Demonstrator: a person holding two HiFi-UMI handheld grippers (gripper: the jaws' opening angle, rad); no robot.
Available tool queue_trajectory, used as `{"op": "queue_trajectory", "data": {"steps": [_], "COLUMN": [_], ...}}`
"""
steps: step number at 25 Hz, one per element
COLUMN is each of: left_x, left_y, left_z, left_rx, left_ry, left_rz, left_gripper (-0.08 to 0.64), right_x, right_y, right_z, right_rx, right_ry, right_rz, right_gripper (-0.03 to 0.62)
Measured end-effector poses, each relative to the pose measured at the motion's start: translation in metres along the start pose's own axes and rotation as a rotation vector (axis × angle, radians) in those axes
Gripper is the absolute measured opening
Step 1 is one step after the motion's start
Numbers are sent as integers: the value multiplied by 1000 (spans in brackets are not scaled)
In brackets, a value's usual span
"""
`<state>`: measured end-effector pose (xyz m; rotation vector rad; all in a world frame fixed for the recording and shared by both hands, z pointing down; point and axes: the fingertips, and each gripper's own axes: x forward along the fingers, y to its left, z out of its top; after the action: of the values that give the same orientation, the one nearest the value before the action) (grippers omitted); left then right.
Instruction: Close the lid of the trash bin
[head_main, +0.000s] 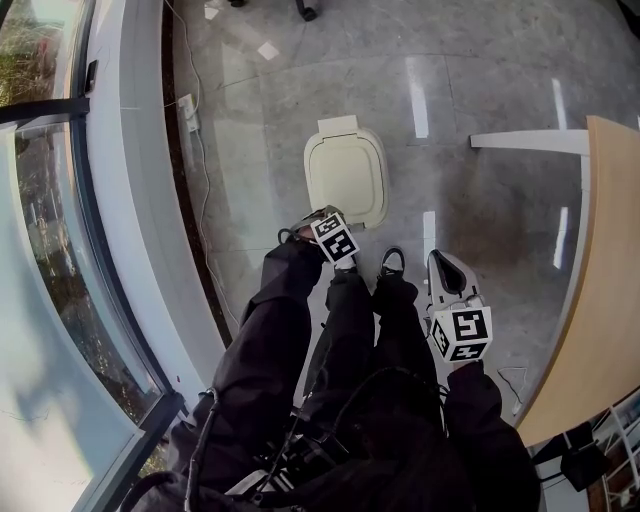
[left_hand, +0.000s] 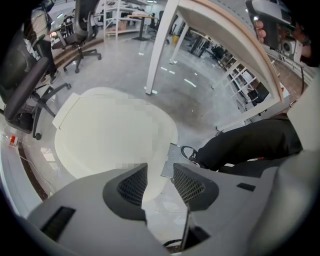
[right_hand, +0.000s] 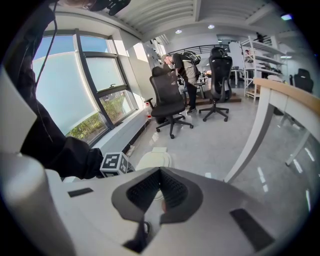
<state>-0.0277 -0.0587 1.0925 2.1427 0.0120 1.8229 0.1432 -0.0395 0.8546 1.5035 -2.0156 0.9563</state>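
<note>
**A:** Where does the trash bin stand?

**B:** The trash bin (head_main: 346, 178) is on the floor (head_main: 480, 200), straight ahead of the person's feet and well apart from the tabletop (head_main: 600, 250) on the right. Its long axis runs away from the person, with the hinge (head_main: 337, 125) at the far end and the front edge nearest.

**A:** And the lid?

**B:** From above, the lid (left_hand: 105, 135) looks flat over the bin, so I judge it is down or very nearly so. I cannot tell whether it is fully seated.

**A:** Which gripper is closer?

**B:** The left gripper (left_hand: 160, 172), by a long way. It sits at the bin's near front edge and points along that long axis toward the hinge. Its fingers (left_hand: 132, 187) are apart with a clear gap. The lid's front edge shows through the gap, but neither finger seems to pinch it, so it holds nothing. The grey pedal (left_hand: 170, 160) lies just to the right of that gap, beside a shoe (left_hand: 189, 152).

**A:** The other one?

**B:** The right gripper (right_hand: 160, 175) hangs back beside the person's right leg, well apart from the bin. Its fingers (right_hand: 145, 192) meet at the tips and hold nothing.

**A:** So what is the next move?

**B:** Probably a downward press on the front of the lid by the left gripper, if the lid needs seating at all.
</note>
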Motion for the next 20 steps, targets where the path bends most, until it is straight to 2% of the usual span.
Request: {"op": "queue_trajectory", "data": {"steps": [10,20], "left_x": [13,13], "left_y": [5,3], "left_z": [-2,-2], "left_rx": [8,-27], "left_ry": [11,1], "left_rz": [35,26], "left_gripper": [149,150], "right_x": [3,2], "right_y": [-11,-9], "right_z": [-9,-5], "right_rx": [8,1], "right_ry": [0,-7], "right_rz": [-5,0], "right_gripper": [5,5]}}
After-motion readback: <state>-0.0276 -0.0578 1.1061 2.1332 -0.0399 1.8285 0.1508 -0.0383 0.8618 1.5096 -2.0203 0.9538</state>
